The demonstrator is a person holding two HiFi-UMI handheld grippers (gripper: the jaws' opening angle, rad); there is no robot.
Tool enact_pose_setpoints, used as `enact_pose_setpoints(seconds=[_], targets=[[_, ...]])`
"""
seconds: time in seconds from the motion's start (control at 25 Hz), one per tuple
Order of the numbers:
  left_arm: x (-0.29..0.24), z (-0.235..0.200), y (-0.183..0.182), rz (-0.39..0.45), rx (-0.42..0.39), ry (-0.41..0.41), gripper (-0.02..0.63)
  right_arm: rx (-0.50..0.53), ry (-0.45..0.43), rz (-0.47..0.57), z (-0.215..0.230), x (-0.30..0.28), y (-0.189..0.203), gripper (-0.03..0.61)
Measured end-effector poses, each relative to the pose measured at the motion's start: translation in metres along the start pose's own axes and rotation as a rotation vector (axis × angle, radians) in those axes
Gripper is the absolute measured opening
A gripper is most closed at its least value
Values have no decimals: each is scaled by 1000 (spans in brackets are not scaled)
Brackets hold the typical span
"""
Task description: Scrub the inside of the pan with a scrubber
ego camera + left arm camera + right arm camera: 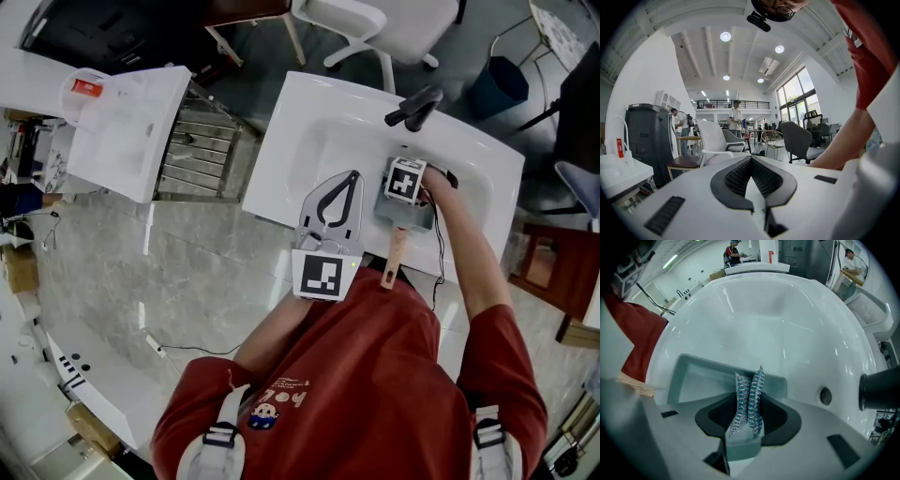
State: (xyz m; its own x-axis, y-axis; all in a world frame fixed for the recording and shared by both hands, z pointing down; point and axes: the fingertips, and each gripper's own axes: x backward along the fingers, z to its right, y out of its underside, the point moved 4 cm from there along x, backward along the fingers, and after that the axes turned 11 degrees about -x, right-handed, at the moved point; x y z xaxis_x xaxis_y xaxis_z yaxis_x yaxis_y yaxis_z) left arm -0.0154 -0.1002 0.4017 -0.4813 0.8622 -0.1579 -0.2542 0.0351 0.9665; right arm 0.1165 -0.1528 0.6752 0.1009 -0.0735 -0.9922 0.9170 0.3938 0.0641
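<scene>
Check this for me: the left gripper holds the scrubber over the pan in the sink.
Not quite. The right gripper holds the scrubber over the pan in the sink, as the right gripper view shows; the left gripper holds nothing.

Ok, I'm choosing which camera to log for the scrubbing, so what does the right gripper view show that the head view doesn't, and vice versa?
Only the right gripper view: the silvery scrubber pinched in the right gripper, and a round hole in the wall of the white sink. Only the head view: the pan's wooden handle and the left gripper, shut and empty, over the sink's near rim. Both: the grey pan in the sink.
</scene>
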Motion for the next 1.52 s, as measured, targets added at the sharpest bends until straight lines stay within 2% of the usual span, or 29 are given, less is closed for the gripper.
enact_pose_setpoints(seconds=[0.32,0.76,0.96,1.16,1.32,1.52], targets=[[-1,-2,2,-13,0,-8,14,1,183,18,18,-21,-1,158],[1,-1,0,-12,-16,-3,14,10,194,21,18,-22,-1,158],[2,-2,0,-12,-10,-3,14,-38,205,38,21,-19,2,161],[-1,1,2,-5,-7,7,14,-136,114,121,16,4,10,161],[-3,3,2,2,-3,15,14,-81,58,127,0,32,23,161],[-7,7,3,3,-9,28,14,-24,-58,94,-26,56,37,161]])
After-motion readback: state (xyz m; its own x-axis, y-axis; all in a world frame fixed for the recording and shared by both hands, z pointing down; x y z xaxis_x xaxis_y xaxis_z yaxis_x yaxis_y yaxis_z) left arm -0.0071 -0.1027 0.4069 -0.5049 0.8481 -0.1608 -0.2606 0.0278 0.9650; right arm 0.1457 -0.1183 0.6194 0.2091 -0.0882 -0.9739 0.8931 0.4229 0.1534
